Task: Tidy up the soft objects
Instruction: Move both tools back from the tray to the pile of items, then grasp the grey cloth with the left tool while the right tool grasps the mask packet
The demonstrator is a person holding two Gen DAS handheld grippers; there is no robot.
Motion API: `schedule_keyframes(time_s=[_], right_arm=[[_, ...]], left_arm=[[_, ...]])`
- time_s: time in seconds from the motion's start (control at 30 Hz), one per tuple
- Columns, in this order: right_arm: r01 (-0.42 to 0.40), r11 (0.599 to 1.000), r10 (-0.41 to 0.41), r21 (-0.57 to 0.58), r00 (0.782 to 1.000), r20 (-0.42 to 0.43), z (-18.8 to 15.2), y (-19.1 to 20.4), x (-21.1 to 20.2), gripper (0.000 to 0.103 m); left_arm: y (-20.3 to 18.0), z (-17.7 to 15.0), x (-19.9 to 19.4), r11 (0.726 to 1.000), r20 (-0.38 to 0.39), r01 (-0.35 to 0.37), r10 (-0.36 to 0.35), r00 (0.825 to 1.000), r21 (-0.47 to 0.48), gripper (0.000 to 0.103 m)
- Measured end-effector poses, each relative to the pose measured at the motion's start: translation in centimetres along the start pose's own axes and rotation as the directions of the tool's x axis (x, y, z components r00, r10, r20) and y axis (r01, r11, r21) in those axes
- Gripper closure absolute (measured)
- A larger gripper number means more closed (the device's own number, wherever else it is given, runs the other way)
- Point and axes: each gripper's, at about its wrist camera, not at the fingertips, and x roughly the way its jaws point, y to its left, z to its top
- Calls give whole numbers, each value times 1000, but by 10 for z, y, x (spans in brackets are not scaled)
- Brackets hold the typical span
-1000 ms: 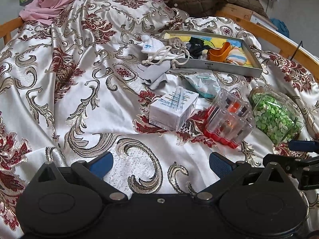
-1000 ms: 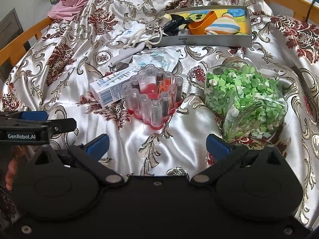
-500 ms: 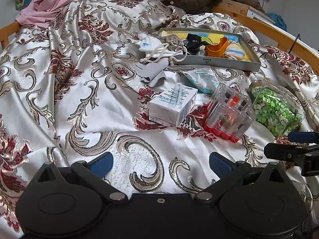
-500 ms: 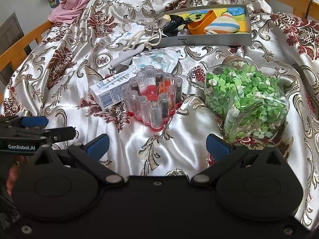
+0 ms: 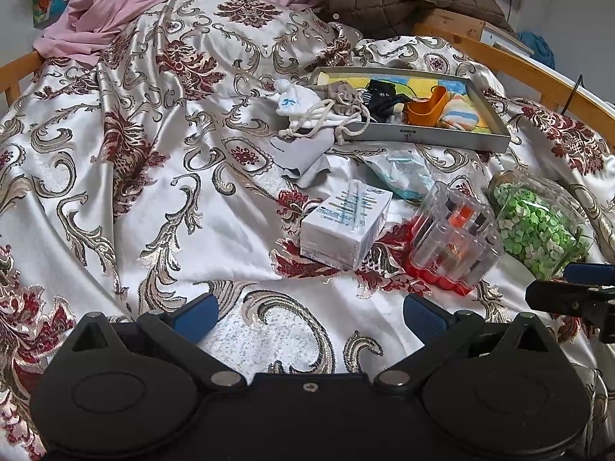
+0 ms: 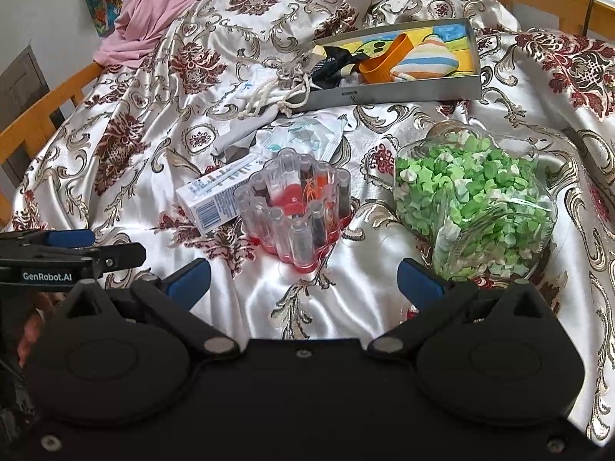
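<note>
A grey tray [image 5: 442, 136] [image 6: 403, 94] lies far on the bed and holds a black cloth [image 5: 380, 96], an orange piece [image 5: 426, 109] and a striped soft item [image 6: 424, 59]. A white drawstring pouch [image 5: 307, 111] [image 6: 261, 94] hangs over the tray's left end. A grey cloth [image 5: 303, 153] and a pale plastic packet [image 5: 399, 173] lie in front of it. My left gripper [image 5: 307, 313] is open and empty above the bedspread. My right gripper [image 6: 303, 278] is open and empty, near the clear organizer.
A white carton [image 5: 346, 223] [image 6: 215, 199], a clear organizer with a red base [image 5: 453, 242] [image 6: 300, 211] and a glass jar of green paper stars [image 5: 538, 226] [image 6: 476, 199] lie mid-bed. Wooden bed rails [image 6: 42, 119] run along both sides. A pink sheet [image 5: 161, 0] lies at the head.
Both grippers have risen and pulled back a little, so the objects look farther and lower. Both stay open and nothing on the bed moved.
</note>
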Motion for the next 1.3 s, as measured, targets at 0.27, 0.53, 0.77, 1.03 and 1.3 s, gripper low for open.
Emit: schedule_keyframes(time_s=[0.27, 0.53, 0.77, 1.03, 1.3], right_arm=[[-23, 1000, 24, -3, 997, 73, 2, 3, -4, 1], [-25, 1000, 26, -7, 995, 101, 2, 6, 1, 1], [-16, 999, 22, -45, 990, 141, 8, 12, 5, 1], [32, 992, -8, -119, 980, 197, 43, 14, 16, 1], [12, 974, 18, -226, 992, 129, 101, 13, 61, 1]], left_arm=[[2, 8, -4, 1000, 52, -16, 15, 999, 17, 1], [6, 18, -3, 999, 84, -26, 24, 996, 19, 1], [8, 37, 1, 997, 150, -53, 45, 988, 48, 1], [18, 67, 11, 996, 157, -69, 58, 986, 61, 1], [41, 97, 33, 997, 113, -56, 49, 992, 60, 1]])
